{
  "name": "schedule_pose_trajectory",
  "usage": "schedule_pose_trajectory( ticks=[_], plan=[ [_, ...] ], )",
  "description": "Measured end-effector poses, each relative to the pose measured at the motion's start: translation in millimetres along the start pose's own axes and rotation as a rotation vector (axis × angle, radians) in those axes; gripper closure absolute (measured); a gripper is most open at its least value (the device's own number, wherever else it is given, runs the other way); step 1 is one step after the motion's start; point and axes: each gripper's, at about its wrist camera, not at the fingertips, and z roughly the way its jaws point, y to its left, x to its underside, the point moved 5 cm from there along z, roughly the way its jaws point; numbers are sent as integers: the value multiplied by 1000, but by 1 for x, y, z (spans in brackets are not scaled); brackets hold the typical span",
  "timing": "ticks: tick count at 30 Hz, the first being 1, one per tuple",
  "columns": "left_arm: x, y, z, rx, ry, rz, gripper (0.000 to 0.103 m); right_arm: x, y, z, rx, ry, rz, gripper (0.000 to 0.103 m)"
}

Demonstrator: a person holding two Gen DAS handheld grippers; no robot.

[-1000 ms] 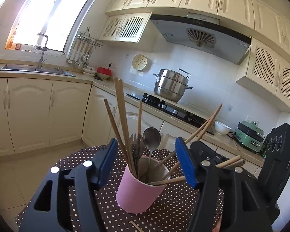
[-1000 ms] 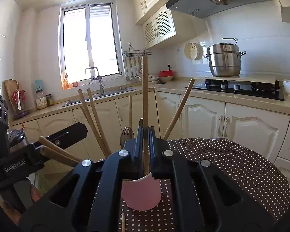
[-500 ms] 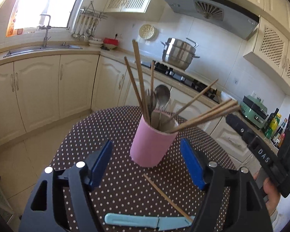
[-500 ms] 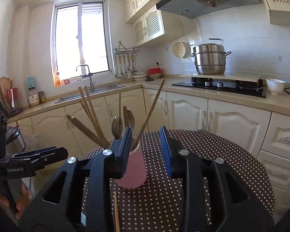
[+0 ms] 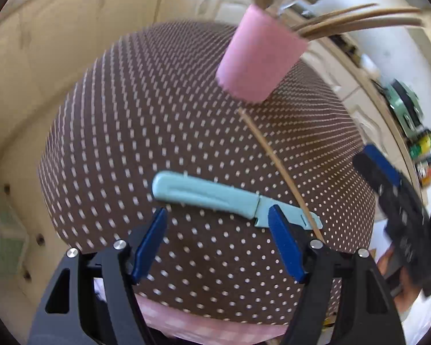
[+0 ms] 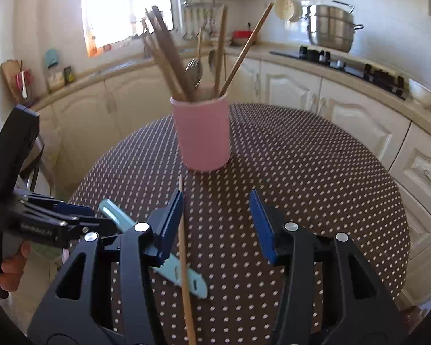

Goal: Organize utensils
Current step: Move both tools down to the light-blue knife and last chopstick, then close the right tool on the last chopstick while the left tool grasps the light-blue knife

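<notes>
Left wrist view: the left tongs (image 5: 217,231) stand wide and hold nothing, pointing down at the worktop (image 5: 115,120). The knife (image 5: 215,194) lies flat just past the tips, its handle toward 9 o'clock and its blade toward 3 o'clock. A chopstick (image 5: 275,161) lies across the blade and runs up toward 12 o'clock, ending beside the foot of the cup (image 5: 258,57). The knife looks light and stiff, probably plastic and a little slippery. I would take it by the thick handle, not by the thin blade, which lies too flat on the cloth to grip.

Right wrist view: the right tongs (image 6: 217,215) have just been opening and now stand about half wide; the pads press on nothing. The chopstick (image 6: 184,247) passes close beside the left pad, touching or not I cannot tell. The knife (image 6: 184,273) is at 7 o'clock, partly under the tongs. The cup (image 6: 202,135) stands upright at 12 o'clock, full of chopsticks and spoons. The chopstick seems thin, light and stiff; it may roll, so a grip near its middle is safer.
</notes>
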Motion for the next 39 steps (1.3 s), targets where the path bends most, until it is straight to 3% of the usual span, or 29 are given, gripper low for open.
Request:
schedule_pose_trajectory(
  ticks=[7,14,18,24,28,31,32,33,35,37,39],
  plan=[
    [-12,-4,16,-44,14,-89,32,12,4,8,-23,71,-25,54],
    [-41,-31,41,-239,-14,54,33,14,1,22,-34,123,-26,53],
    [-55,-35,49,-323,-41,111,49,17,3,33,-42,172,-44,53],
    [-68,-25,45,-279,-59,86,71,17,14,51,-84,239,-64,53],
    [-67,-12,35,-200,-30,-2,70,16,26,62,-125,294,-64,53],
    [-63,-16,34,-217,0,13,66,17,34,76,-114,354,-92,53],
    [-61,-21,34,-218,12,25,58,18,35,80,-107,377,-104,55],
    [-60,-25,35,-222,14,39,54,19,37,84,-108,399,-112,66],
    [-60,-33,41,-275,6,81,54,19,39,88,-87,415,-142,74],
    [-61,-42,45,-312,-13,120,54,18,38,89,-72,437,-162,88],
    [-61,-48,47,-324,-31,138,64,16,34,89,-76,457,-166,93]
  ],
)
